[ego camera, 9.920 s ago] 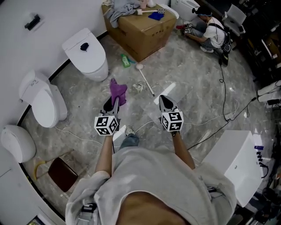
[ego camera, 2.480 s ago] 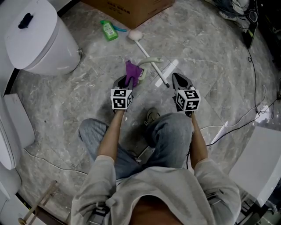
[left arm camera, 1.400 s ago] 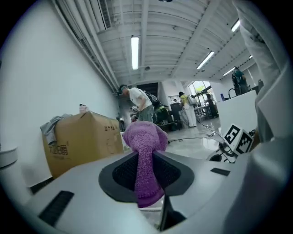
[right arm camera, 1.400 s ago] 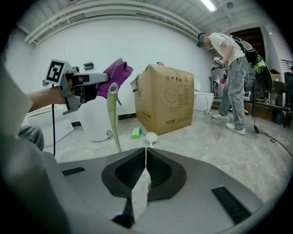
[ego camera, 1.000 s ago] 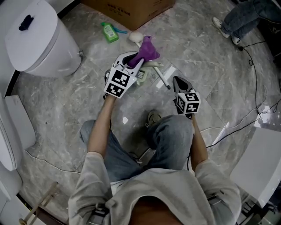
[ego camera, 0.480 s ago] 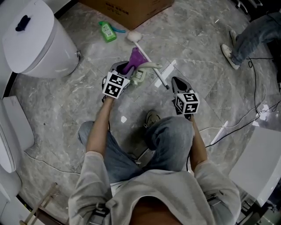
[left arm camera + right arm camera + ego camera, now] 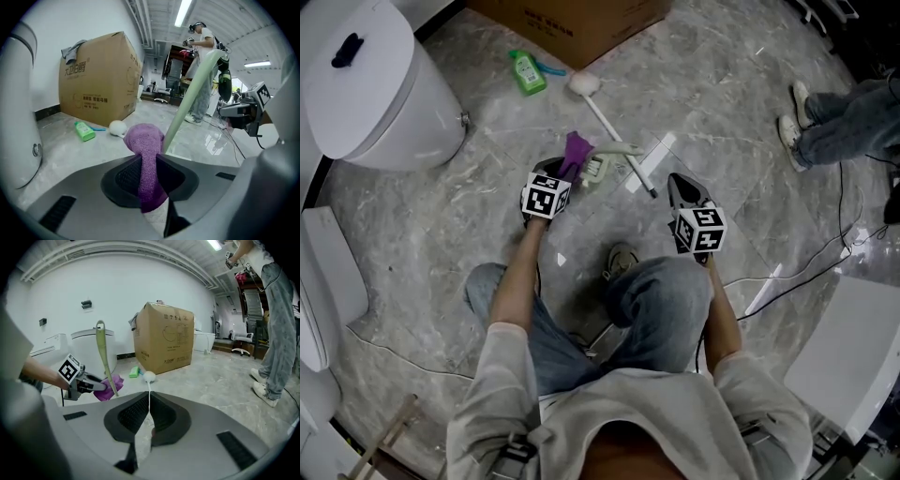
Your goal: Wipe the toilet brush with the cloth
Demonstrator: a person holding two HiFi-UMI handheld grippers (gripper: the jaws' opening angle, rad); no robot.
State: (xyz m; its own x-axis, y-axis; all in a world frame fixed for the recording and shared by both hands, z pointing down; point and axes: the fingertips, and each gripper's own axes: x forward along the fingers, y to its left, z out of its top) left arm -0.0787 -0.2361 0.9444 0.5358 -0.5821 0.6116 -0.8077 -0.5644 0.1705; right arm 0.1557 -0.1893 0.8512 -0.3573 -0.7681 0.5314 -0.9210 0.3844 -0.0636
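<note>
Brush [image 7: 607, 120] lies slanted across the floor [image 7: 459, 216]. Its round white head is down on the tiles near the box [image 7: 572, 23], and the thin shaft runs back toward the person. Right gripper [image 7: 675, 183] is clamped on the shaft's near end; its own view shows the jaws pinched tight on the thin white rod. Left gripper [image 7: 561, 169] is closed on the cloth [image 7: 575, 153], a purple wad sticking out past the jaw tips.

Step in hand, as I read it: the wipe itself, with the cloth off the shaft at this instant. Cloth sits left of the shaft, near but apparently not touching. A pale green rod [image 7: 107, 366] stands between cloth and shaft, just beside the cloth. Can't tell what it belongs to.

Next move likely calls for carrying the cloth right, past the green rod, and onto the shaft. Then press it there and draw it along toward the head. Right gripper needs to hold steady, since the thin rod could twist or slip in the jaws.
</note>
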